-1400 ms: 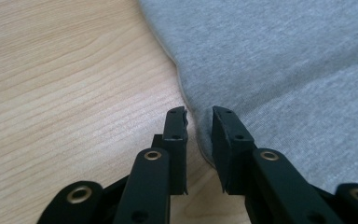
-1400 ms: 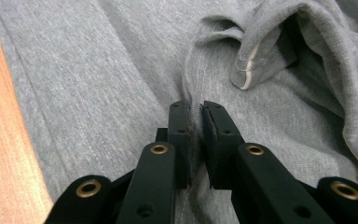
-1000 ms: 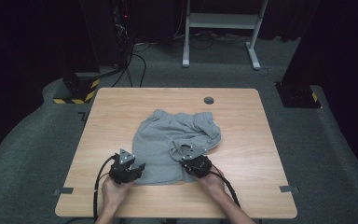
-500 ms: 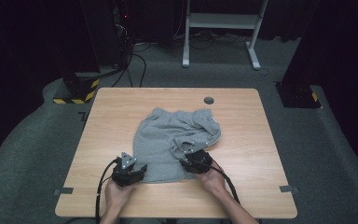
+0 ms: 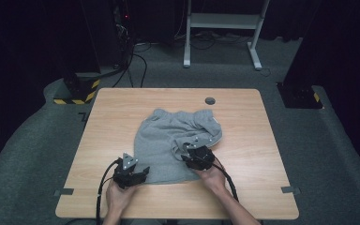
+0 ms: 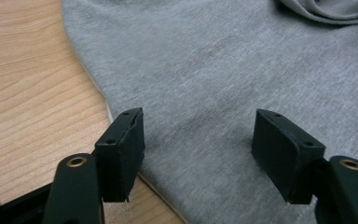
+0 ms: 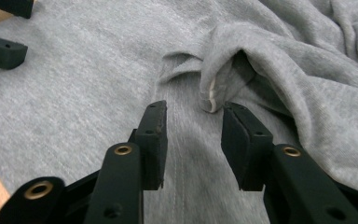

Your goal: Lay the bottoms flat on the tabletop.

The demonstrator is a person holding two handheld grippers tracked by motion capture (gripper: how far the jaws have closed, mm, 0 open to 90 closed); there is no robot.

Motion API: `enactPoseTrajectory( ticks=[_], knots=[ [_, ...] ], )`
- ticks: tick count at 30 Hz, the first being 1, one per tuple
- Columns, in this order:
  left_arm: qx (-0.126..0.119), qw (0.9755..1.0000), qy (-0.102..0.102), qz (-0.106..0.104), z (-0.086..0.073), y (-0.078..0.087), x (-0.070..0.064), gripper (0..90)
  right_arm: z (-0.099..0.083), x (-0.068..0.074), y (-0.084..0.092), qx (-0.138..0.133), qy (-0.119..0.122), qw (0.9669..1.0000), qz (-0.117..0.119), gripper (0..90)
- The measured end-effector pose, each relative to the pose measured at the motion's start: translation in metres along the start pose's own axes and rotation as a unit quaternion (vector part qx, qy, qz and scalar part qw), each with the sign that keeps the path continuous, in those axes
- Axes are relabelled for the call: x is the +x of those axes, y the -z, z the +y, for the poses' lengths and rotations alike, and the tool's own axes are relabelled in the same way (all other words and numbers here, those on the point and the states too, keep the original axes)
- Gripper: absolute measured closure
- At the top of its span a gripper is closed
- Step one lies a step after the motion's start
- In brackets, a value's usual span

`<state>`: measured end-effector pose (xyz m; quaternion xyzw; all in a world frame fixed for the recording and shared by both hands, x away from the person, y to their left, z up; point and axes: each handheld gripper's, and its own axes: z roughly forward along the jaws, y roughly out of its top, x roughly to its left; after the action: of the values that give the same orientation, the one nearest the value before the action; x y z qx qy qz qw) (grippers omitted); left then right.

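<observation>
The grey sweatshirt [image 5: 176, 143] lies crumpled at the middle of the tabletop [image 5: 108, 122]. It looks soft, light and floppy, so expect it to sag and drag. Take it at a doubled edge, like the folded cuff [image 7: 212, 91] just ahead of your right hand-held gripper [image 5: 193, 157], whose jaws stand apart, unclenched. Your left hand-held gripper [image 5: 140, 172], lower left, has just been opening over the hem, pressing nothing.

One grey sweatshirt [image 5: 173, 143] lies on one wooden desk [image 5: 122, 112]. Two hand-held grippers are at its near edge: the left hand-held gripper [image 5: 138, 172] and the right hand-held gripper [image 5: 193, 157], each with two black jaws. One round dark grommet [image 5: 210, 101] sits in the desk. Two yellow-and-black striped bases [image 5: 75, 91] stand on the floor.
</observation>
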<state>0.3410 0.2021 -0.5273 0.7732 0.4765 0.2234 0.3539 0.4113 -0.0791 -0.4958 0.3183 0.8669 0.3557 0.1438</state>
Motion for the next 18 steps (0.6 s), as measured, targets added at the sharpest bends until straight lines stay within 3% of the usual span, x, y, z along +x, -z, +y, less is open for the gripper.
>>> enactPoseTrajectory(
  ticks=[10, 18],
  knots=[
    [0.001, 1.0, 0.0, -0.003, 0.0, 0.0, 0.0, 31.9, 0.013, 0.001, -0.013, -0.006, -0.027, 0.9996, -0.008, 64.1],
    [0.002, 1.0, -0.001, -0.003, 0.0, 0.0, 0.0, 30.4, 0.017, 0.006, -0.021, 0.002, -0.01, 0.9997, -0.021, 85.1]
  ],
)
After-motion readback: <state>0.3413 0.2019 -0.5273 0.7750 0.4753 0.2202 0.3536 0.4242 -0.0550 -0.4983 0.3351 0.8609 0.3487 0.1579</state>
